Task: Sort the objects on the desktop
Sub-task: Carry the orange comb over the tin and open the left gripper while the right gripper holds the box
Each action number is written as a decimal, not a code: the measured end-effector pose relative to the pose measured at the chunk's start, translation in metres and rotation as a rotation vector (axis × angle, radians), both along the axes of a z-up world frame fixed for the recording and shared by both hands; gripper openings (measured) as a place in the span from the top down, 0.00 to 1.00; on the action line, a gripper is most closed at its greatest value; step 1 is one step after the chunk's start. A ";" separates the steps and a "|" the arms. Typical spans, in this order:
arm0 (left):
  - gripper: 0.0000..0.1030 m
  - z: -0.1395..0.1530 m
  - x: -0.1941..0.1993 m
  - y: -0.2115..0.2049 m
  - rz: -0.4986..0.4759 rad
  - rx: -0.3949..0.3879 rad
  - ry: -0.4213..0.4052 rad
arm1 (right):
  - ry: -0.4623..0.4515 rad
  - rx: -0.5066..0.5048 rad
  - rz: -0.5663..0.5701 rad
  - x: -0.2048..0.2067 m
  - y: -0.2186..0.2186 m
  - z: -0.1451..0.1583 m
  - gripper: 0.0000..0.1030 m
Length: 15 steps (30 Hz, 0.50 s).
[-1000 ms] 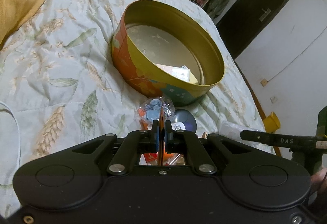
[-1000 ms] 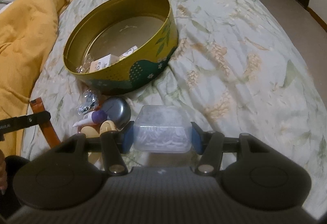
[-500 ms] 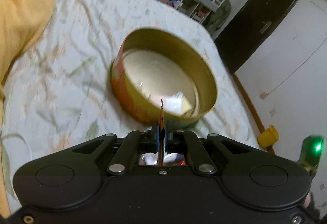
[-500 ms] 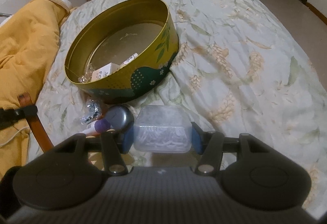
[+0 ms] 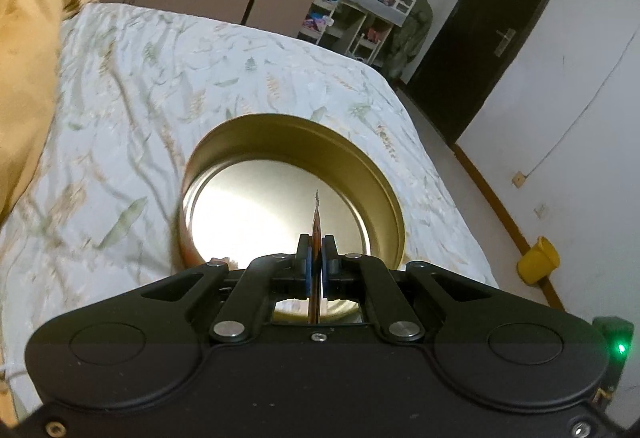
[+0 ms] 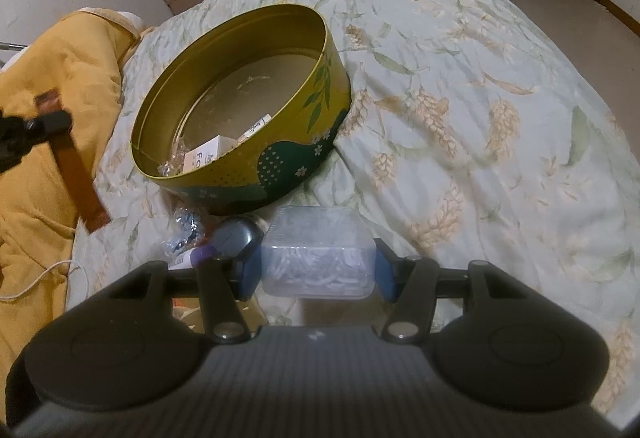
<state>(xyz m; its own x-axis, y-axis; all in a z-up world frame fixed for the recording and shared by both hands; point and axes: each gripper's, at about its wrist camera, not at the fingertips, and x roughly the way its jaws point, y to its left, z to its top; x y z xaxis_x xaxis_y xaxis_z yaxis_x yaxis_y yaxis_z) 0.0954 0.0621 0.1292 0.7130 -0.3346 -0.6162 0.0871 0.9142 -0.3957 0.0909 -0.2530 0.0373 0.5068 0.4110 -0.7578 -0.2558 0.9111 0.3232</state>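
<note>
Gold-coloured metal lines the round tin [image 5: 294, 158] that sits on the bed [image 5: 160, 70], its outer wall printed yellow and dark green with leaves and small flowers in the right wrist view. Inside it, against the near wall, lie a small white box [image 6: 206, 156] and some crinkled clear wrappers [image 6: 174, 160].

Pressed together on a thin brown strip [image 5: 316, 222], the left tool [image 5: 316, 264] holds it edge-on, raised above the tin's near rim; from the right wrist view the same strip [image 6: 74, 158] hangs down in front of the yellow blanket [image 6: 36, 86].

Spread wide, the right tool [image 6: 318, 270] has a blue pad on each side of a clear plastic box [image 6: 318, 258] filled with small white pieces. The box is low, near the bed just in front of the tin; whether it rests on the cover or is lifted I cannot tell.

Just left of the clear box lie a round grey compact [image 6: 236, 236], a purple-capped tube [image 6: 192, 258] and a crumpled clear packet [image 6: 186, 224], all close beside the tin's wall
</note>
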 end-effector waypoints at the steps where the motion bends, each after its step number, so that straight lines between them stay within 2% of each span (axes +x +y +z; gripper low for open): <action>1: 0.96 0.000 0.006 -0.004 -0.003 0.005 0.000 | 0.001 0.004 -0.002 0.000 -0.001 0.000 0.43; 13: 0.96 -0.003 0.070 -0.053 -0.019 0.085 -0.010 | 0.008 0.031 -0.024 0.005 -0.007 -0.004 0.43; 15: 0.90 -0.003 0.077 -0.055 0.002 0.100 -0.019 | 0.007 0.032 -0.028 0.005 -0.008 -0.005 0.43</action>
